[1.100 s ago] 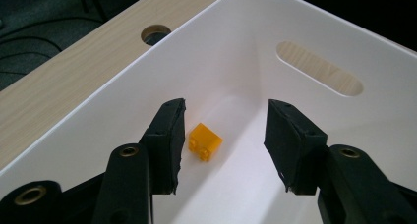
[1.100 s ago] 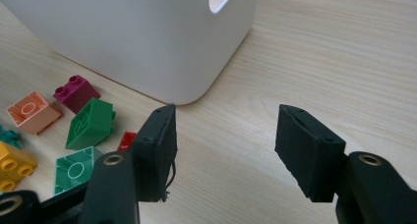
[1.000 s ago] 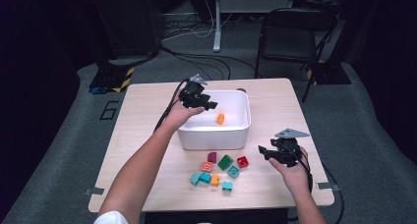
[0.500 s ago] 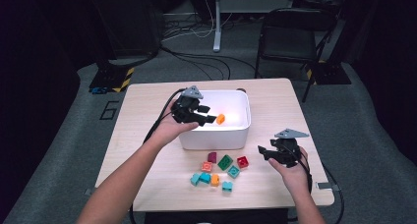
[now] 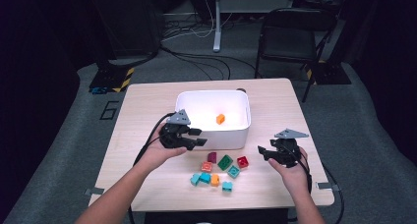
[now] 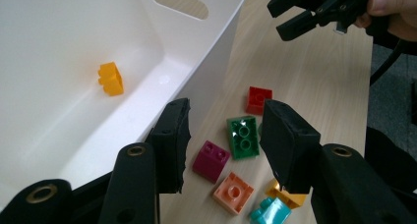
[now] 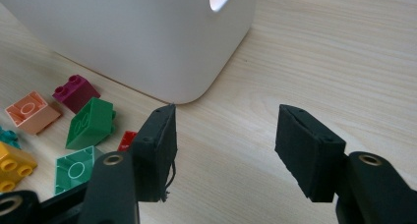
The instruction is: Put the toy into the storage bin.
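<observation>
Because the blocks lie bunched on the table (image 5: 147,111) just near of the white bin (image 5: 212,135), the risk sits in that crowding: the dark red block (image 6: 211,160), the green block (image 6: 243,136), the peach block (image 6: 233,192) and the red block (image 6: 258,99) rest close enough that a jaw coming down on one may nudge its neighbour away or pinch two at once. One orange block (image 6: 110,78) already lies inside the bin, on its floor toward the right. The left tool (image 5: 193,137) hovers at the bin's near left corner with nothing between its jaws; they have just been closing and stand part open, and if they narrow much more before reaching a block they may land on top of it instead of straddling it. That tool is also right beside the bin's wall, so a careless sweep rightward toward the pile could knock the bin and shift it. The right tool (image 5: 269,152) waits on the table to the right of the blocks, jaws spread and empty, pointing left at the pile; should both tools go for the same cluster they could collide. The teal block (image 5: 227,186) and yellow block (image 5: 215,180) at the near edge of the pile are the easiest to scatter toward the person.
</observation>
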Available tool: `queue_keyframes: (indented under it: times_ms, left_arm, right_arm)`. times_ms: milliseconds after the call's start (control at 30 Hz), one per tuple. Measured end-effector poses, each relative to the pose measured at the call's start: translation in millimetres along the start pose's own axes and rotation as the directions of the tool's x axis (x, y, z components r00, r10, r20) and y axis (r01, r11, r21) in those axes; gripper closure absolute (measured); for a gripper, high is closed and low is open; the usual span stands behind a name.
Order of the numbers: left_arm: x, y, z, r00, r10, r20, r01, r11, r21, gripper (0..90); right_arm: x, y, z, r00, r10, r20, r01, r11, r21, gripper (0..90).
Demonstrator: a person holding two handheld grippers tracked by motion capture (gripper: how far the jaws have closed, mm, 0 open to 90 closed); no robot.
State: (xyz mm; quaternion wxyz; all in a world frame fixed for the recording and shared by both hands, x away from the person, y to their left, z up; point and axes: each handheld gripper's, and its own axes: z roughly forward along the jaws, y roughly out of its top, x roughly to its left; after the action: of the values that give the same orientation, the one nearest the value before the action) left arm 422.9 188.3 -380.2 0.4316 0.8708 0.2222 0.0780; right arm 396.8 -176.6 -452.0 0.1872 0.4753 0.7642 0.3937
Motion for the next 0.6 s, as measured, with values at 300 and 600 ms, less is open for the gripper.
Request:
queue_keyframes:
  times_ms: [300, 600]
  left_arm:
    - [-4.1, -31.0, 4.0, 0.9997, -0.017, -0.017, 0.017, 0.9999, 0.004, 53.9]
    - [-5.4, -57.6, 23.5, 0.9996, -0.028, 0.006, 0.028, 0.9995, 0.013, 54.3]
  right_arm:
    - [0.6, -0.6, 0.8, 1.0, 0.003, 0.0, -0.003, 1.0, 0.002, 40.1]
    - [-0.6, -1.6, 1.6, 1.0, 0.004, -0.001, -0.004, 1.0, 0.003, 40.0]
